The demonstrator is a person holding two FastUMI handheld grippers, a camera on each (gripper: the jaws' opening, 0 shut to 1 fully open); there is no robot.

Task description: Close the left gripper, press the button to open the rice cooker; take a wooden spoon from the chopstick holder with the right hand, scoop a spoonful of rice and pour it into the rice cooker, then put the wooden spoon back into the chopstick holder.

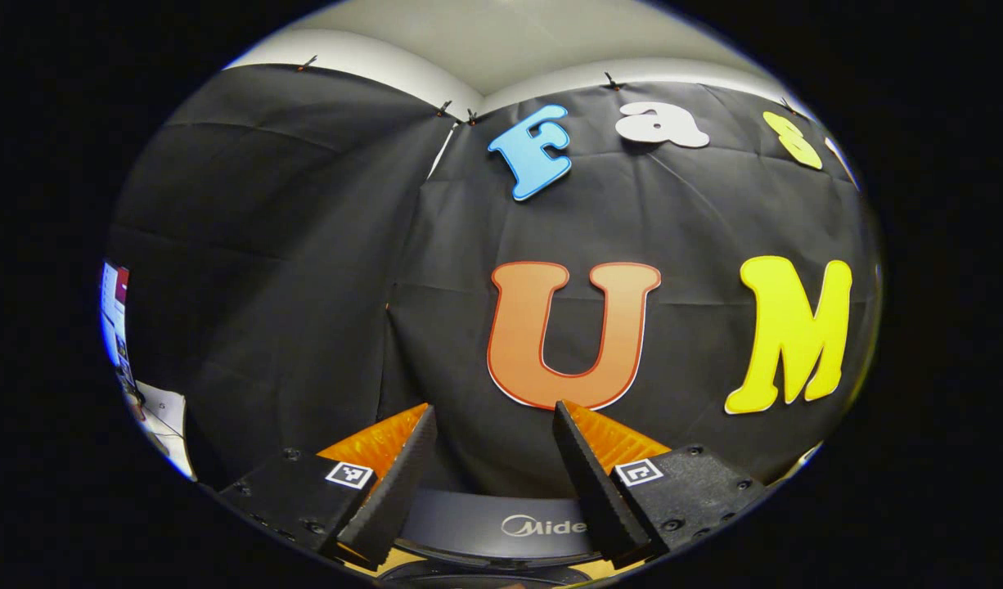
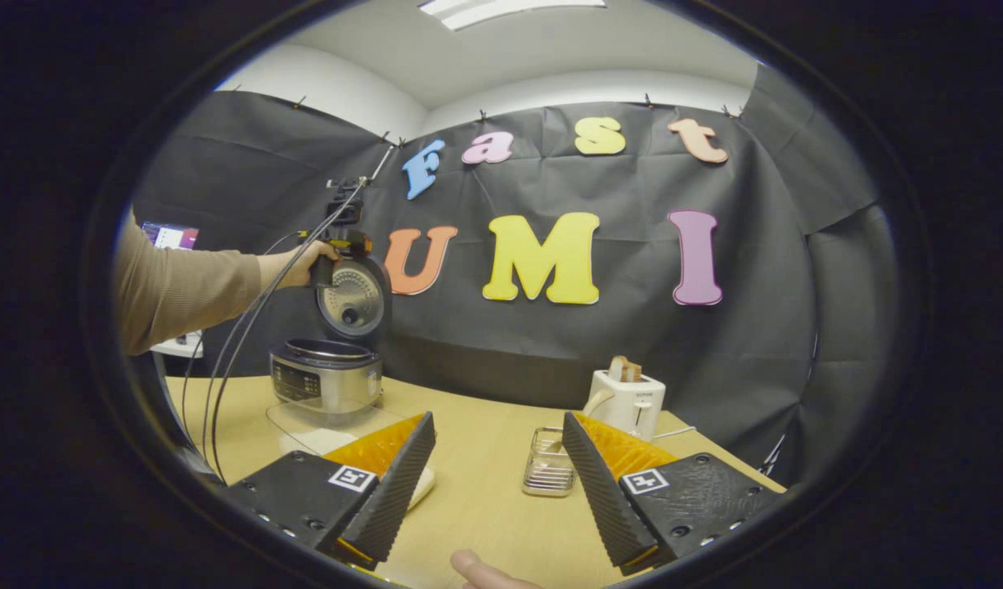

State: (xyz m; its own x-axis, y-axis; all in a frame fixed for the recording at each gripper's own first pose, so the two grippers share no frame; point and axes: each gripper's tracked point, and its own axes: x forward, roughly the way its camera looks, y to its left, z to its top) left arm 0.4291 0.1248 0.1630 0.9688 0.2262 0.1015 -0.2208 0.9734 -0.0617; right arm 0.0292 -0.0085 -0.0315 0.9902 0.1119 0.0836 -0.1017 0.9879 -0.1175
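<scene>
Reaching for the spoon comes next, I'd judge: with the cooker (image 2: pixel 326 380) lid up, the right claw (image 2: pixel 495 466) hangs released, holder (image 2: pixel 548 472) just ahead between its fingers, so approach straight and low, while the left claw (image 1: pixel 493 458) gapes too.

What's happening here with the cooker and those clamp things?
A person is working a silver rice cooker on a pale wooden table. Its round lid stands open, with the left gripper, held in a hand, up beside it. The right gripper hovers open and empty over the table, facing a small wire chopstick holder with a wooden spoon handle leaning out, near a white toaster.
</scene>
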